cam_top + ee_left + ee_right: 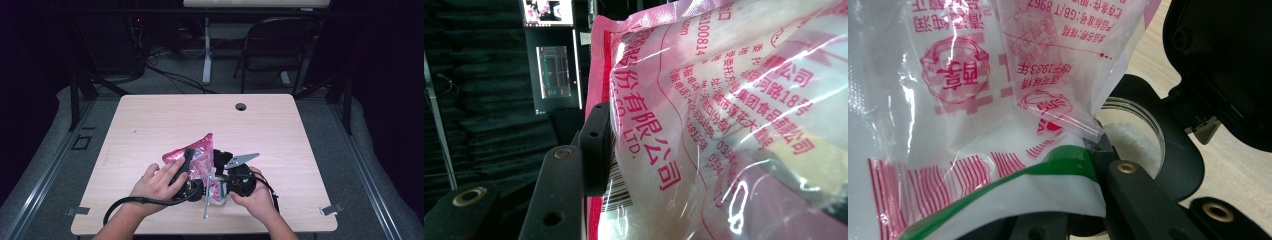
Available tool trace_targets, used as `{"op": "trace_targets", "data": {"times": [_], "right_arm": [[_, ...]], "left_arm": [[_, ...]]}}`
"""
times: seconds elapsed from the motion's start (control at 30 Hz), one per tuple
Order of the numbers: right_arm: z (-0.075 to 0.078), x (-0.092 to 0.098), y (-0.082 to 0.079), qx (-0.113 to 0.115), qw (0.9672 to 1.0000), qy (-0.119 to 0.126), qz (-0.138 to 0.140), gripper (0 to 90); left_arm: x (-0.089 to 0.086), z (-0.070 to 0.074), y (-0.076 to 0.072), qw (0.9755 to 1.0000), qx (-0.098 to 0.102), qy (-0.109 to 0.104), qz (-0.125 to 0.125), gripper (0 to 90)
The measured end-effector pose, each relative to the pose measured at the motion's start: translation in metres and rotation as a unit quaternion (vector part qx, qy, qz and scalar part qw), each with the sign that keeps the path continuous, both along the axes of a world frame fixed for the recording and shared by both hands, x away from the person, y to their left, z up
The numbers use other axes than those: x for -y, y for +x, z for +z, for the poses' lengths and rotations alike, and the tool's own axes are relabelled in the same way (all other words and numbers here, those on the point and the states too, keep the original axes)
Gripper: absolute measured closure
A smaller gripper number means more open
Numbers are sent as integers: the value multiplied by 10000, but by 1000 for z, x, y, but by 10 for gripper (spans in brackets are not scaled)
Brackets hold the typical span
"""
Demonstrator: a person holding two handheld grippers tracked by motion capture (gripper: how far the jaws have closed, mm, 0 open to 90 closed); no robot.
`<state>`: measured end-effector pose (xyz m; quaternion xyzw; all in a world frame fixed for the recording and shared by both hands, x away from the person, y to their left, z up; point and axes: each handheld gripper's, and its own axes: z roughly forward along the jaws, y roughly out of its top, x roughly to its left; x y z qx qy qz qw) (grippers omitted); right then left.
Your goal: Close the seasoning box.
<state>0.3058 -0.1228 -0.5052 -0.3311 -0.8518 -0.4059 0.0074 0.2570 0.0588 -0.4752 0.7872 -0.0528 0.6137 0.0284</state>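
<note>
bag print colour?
Pink-red print on the clear bag, pink edge; clearest in the left gripper view.

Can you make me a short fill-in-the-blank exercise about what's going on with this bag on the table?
1. The printing on the plastic bag is mostly ____ in colour.
2. The bag is held over a ____ table made of pale wood.
3. In the right gripper view, a stripe of ____ runs along the bag near the jaws.
4. The left hand-held gripper presses a pad against the bag's ____ edge.

Missing words: pink; wooden; green; pink
</note>
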Motion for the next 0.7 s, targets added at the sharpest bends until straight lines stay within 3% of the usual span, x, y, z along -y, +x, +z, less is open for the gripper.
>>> {"op": "trace_targets", "data": {"times": [0.7], "right_arm": [[0,0,0,-7,10000,21,-16,900]], "left_arm": [[0,0,0,10000,-28,-30,22,569]]}}
